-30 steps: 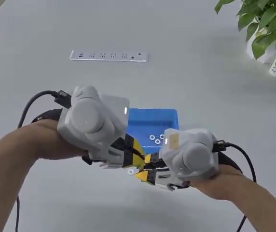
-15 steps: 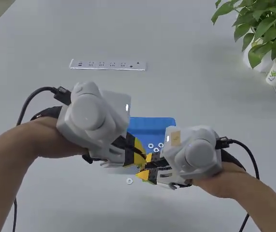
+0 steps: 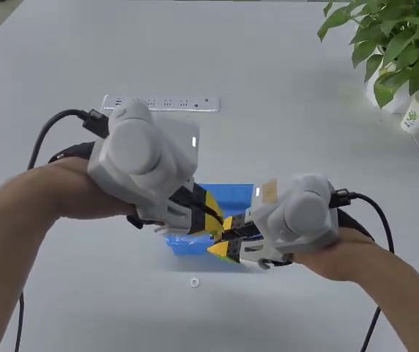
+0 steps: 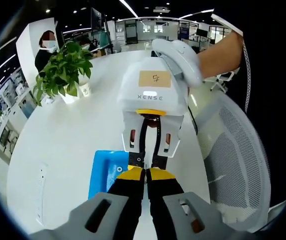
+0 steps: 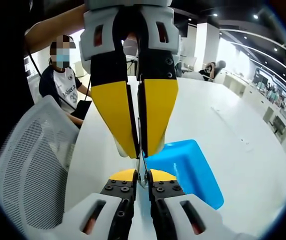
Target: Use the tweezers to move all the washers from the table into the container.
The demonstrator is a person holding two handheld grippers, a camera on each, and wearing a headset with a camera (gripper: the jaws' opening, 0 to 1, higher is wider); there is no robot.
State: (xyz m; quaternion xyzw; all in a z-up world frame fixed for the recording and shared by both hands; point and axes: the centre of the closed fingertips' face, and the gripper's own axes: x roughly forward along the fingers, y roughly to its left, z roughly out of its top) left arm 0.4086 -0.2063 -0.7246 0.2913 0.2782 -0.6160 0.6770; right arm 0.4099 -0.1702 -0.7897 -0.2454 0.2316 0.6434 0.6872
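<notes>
Above the blue container [image 3: 231, 196], my left gripper [image 4: 145, 172] and right gripper [image 5: 141, 176] meet tip to tip, both jaws pinched onto the tweezers [image 5: 141, 167]; one washer [image 3: 195, 282] lies on the bench [image 3: 305, 110].

My head view is bright and evenly lit from overhead. The pale counter [image 3: 305, 88] shows no hard glare, and a faint, soft-edged shadow lies at lower centre. Focus is crisp across the frame. In the left gripper view, ceiling lights [image 4: 129, 7] burn white along the top, and the fisheye bends everything toward the edges. The right gripper view is bright at upper right and dimmer at left. There the blue container [image 5: 188, 170] carries a pale sheen, and the tweezers [image 5: 142, 172] between the near jaws read as a soft sliver.
</notes>
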